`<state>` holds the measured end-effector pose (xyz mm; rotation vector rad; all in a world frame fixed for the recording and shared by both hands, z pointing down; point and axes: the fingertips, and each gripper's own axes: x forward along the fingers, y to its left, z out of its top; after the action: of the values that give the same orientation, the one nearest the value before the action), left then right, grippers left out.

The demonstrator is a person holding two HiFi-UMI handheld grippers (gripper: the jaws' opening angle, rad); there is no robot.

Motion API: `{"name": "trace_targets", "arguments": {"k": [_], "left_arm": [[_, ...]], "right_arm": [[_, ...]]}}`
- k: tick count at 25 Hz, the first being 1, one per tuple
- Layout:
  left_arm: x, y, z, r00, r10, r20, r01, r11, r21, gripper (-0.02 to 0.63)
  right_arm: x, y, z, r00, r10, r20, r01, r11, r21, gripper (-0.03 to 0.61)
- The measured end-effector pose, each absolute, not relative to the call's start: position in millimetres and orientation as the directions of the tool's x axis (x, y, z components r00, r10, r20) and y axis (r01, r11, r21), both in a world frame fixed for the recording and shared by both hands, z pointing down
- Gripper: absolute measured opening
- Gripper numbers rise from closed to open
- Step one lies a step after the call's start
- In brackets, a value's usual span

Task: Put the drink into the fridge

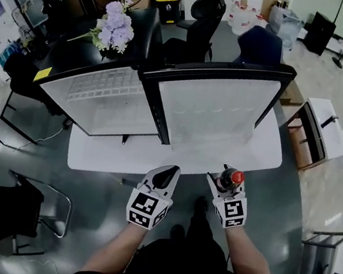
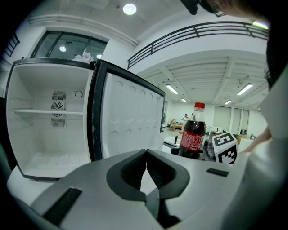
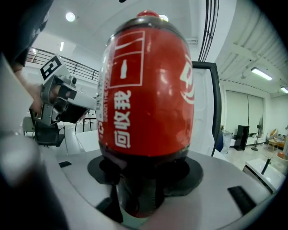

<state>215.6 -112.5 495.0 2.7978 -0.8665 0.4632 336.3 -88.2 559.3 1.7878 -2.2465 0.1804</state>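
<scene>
Cola bottle (image 3: 148, 90) looks full, so prob. heavyish & slick: right hand-held gripper (image 3: 144, 175) pinches it low under the label, w/ left hand-held gripper (image 2: 146, 167) pressed together, empty.

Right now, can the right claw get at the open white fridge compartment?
Probably yes: the white fridge compartment stands open, its door swung aside, and nothing shows between it and the right claw, shut on the red-labelled cola bottle.

Dark drink (image 3: 146, 103) with red label, white lettering, red cap, white fridge (image 2: 49, 134) with black door rim, pale grey left hand-held gripper (image 2: 146, 157), black-and-white marker cube (image 1: 147, 210), purple flowers (image 1: 115, 26)
</scene>
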Motion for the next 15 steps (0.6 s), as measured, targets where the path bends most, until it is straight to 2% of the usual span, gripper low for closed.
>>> {"name": "trace_targets", "arguments": {"k": [9,15], "left_arm": [[179.5,-90.4,459.5,0.742,-0.596,0.308,-0.639,-0.768,0.053,0.018],[165.9,-89.0,453.4,0.664,-0.678,0.315,-0.723,-0.689,0.041,0.018]], "right_arm": [[316.0,-55.1,509.3,-0.281,-0.927,0.246,-0.949,0.307,0.072,0.262],[317.7,-45.3,501.4,-0.355,-0.902,0.247,-0.923,0.381,0.064,0.262]]}}
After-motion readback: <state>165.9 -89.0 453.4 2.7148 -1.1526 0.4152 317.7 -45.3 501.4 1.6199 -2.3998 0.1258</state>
